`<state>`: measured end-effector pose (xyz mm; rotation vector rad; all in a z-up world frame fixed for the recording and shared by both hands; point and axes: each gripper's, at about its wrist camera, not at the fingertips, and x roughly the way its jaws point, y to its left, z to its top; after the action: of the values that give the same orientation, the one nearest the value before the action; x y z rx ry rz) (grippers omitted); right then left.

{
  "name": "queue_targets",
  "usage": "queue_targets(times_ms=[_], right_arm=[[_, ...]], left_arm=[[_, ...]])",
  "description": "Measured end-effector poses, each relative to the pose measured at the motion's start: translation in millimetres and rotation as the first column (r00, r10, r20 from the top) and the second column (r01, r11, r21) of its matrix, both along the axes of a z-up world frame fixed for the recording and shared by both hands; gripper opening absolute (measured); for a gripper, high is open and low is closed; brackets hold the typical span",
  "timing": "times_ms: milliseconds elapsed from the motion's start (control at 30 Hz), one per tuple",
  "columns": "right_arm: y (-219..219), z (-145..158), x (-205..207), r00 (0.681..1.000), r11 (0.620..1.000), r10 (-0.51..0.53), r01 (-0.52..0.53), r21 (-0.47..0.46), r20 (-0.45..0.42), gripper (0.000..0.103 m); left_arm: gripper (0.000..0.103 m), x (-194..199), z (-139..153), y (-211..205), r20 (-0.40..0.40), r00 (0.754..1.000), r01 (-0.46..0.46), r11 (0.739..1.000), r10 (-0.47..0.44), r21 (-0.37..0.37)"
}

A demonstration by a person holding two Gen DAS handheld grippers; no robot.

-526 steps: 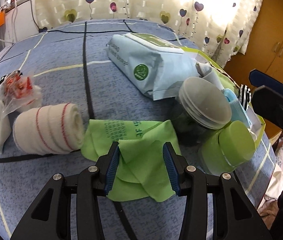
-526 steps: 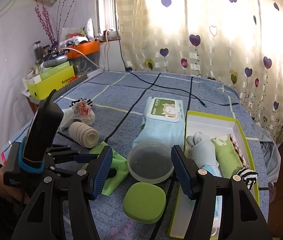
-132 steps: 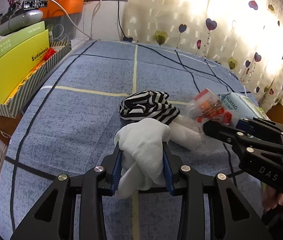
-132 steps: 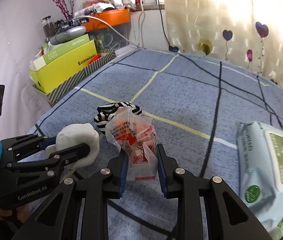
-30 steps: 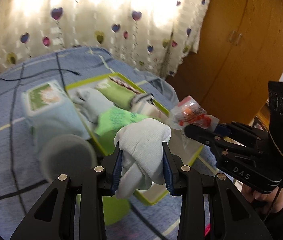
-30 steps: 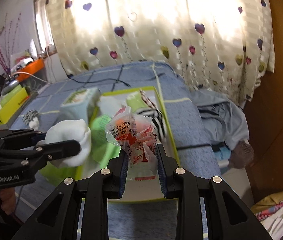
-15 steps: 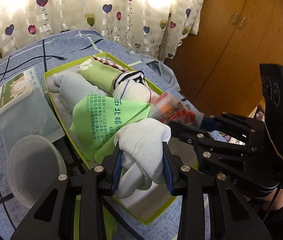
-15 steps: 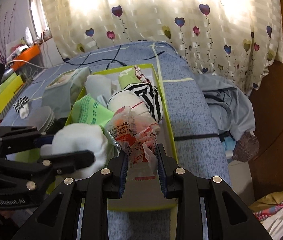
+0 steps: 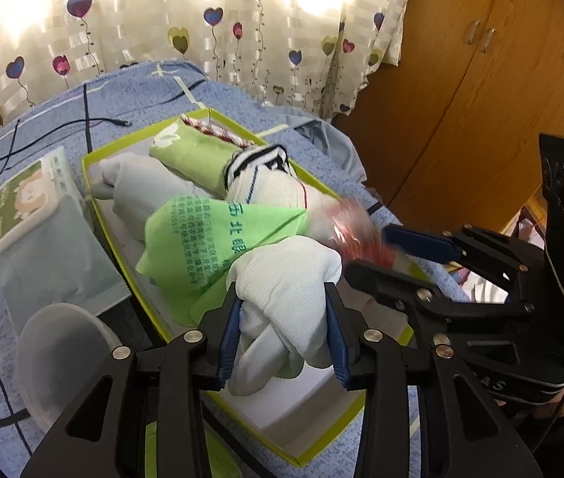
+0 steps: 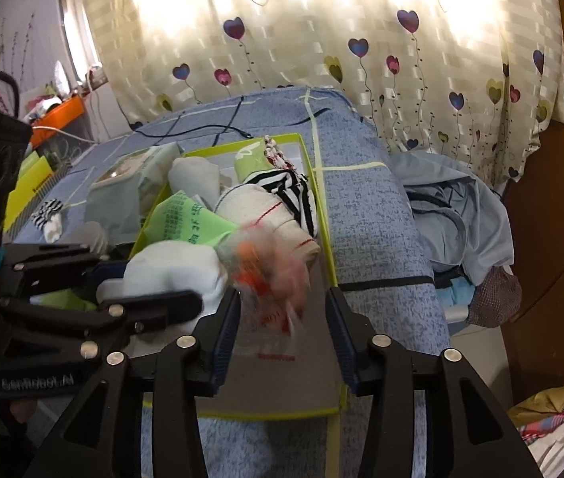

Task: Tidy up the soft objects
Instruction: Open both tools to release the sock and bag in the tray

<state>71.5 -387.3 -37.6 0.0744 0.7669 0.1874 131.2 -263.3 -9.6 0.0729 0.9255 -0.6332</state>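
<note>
Clamped around a bundled white cloth (image 9: 285,279), the left gripper (image 9: 283,336) hovers over the near end of a yellow-green box (image 9: 329,444) sitting on a blue bedspread (image 9: 130,91). From this left wrist view, the box already holds a green printed cloth (image 9: 210,235), a pale grey bundle (image 9: 142,183), a light green roll (image 9: 194,155) and a striped sock roll (image 9: 262,167). A wipes pack (image 9: 38,215) and a clear lidded tub (image 9: 62,354) lie on the bed just left of the box. At right, the other tool reaches in sideways, with a blurred red and clear packet (image 9: 351,231) at its tips. In the right wrist view, the right gripper (image 10: 282,342) has its jaws spread wide; the plastic packet (image 10: 270,275), smeared by motion, sits between them without being pinched, apparently dropping onto the bare floor of the box (image 10: 282,370). The white cloth (image 10: 170,275) shows at left, held above the box. To finish well, the right tool should probably back straight out so it does not snag the packet, and the left should lower its bundle into the free near corner before opening, so the cloth lands inside the rim rather than on the piled items.
</note>
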Motion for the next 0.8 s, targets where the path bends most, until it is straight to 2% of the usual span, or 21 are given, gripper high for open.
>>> queue_targets(times_ms=[100,167,467,567,633,800], right_arm=[[0.3,6.4,-7.6,1.000,1.000,-0.012,0.012,-0.021,0.025,0.057],[-2.1,11.1,-11.6,0.999,1.000,-0.020,0.020,-0.012,0.041,0.057],[-1.4,20.5,-22.5,0.997,0.999,-0.031,0.032,-0.021,0.066,0.057],[-0.2,22.1,-23.7,0.997,0.999,-0.030,0.032,-0.025,0.070,0.057],[-0.5,21.3,-23.6,0.997,0.998,-0.043,0.045,-0.034,0.066,0.057],[-1.2,21.8,-27.2,0.997,0.999,-0.046,0.048,-0.027,0.064,0.057]], left_arm=[[0.043,-2.0,4.9,3.3,0.011,1.000,-0.006,1.000,0.006,-0.015],[0.046,-3.4,7.4,4.3,0.019,1.000,-0.005,1.000,0.005,-0.021],[0.047,-13.5,19.9,9.5,0.053,0.998,0.017,0.999,-0.015,-0.049],[0.057,-13.8,18.8,8.7,0.060,0.998,0.033,0.999,-0.031,-0.038],[0.057,-10.6,11.8,8.1,0.027,0.999,0.036,0.999,-0.035,-0.034],[0.057,-16.6,18.1,14.2,0.052,0.998,0.034,0.998,-0.031,-0.059]])
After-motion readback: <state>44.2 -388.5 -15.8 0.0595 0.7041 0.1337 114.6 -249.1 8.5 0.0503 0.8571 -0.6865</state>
